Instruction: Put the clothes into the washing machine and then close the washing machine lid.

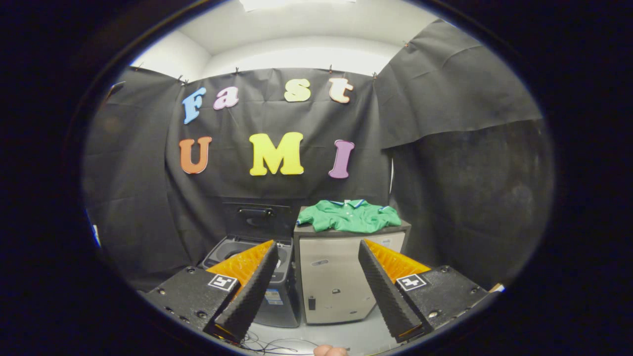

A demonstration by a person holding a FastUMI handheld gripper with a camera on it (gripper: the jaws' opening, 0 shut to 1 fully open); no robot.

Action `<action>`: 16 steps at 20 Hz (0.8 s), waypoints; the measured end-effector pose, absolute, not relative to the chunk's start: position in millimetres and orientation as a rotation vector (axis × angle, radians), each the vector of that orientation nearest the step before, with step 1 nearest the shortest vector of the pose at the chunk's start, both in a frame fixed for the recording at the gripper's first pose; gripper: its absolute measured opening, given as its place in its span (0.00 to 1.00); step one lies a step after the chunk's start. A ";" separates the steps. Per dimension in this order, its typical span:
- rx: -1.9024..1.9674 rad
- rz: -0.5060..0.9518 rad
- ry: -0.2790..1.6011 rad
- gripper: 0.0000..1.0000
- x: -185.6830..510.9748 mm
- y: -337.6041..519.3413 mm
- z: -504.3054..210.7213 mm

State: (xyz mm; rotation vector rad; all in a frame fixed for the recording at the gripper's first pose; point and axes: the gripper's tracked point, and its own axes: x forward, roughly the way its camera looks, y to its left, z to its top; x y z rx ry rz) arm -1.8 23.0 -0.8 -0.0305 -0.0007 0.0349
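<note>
A green polo shirt (349,215) lies crumpled on top of a light grey cabinet (341,277), well beyond my fingers. To the left of the cabinet stands a dark top-loading washing machine (232,249) with its lid (255,217) raised upright against the wall; the drum opening is partly hidden behind my left finger. My gripper (316,254) is open, fingers spread wide, with nothing between them. It hangs some way back from both appliances, pointing at the cabinet's front.
Black cloth walls close the booth at the back and on both sides. Loose cables (269,343) lie on the pale floor (356,333) just in front of the appliances. A fingertip (330,350) shows below the gripper.
</note>
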 end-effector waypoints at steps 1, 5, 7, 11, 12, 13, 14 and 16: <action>-0.031 0.038 -0.001 1.00 -1.3 24.5 -0.6; -0.042 0.038 -0.004 1.00 0.8 27.8 2.9; -0.038 0.044 -0.007 1.00 2.8 31.1 5.6; -0.059 0.055 -0.023 1.00 13.2 33.8 18.8; -0.077 0.055 -0.024 1.00 17.5 31.3 21.8; -0.084 0.050 -0.025 1.00 22.5 27.2 27.4; -0.081 0.049 -0.026 1.00 27.6 25.3 33.2; -0.062 0.046 -0.025 1.00 38.9 21.1 45.2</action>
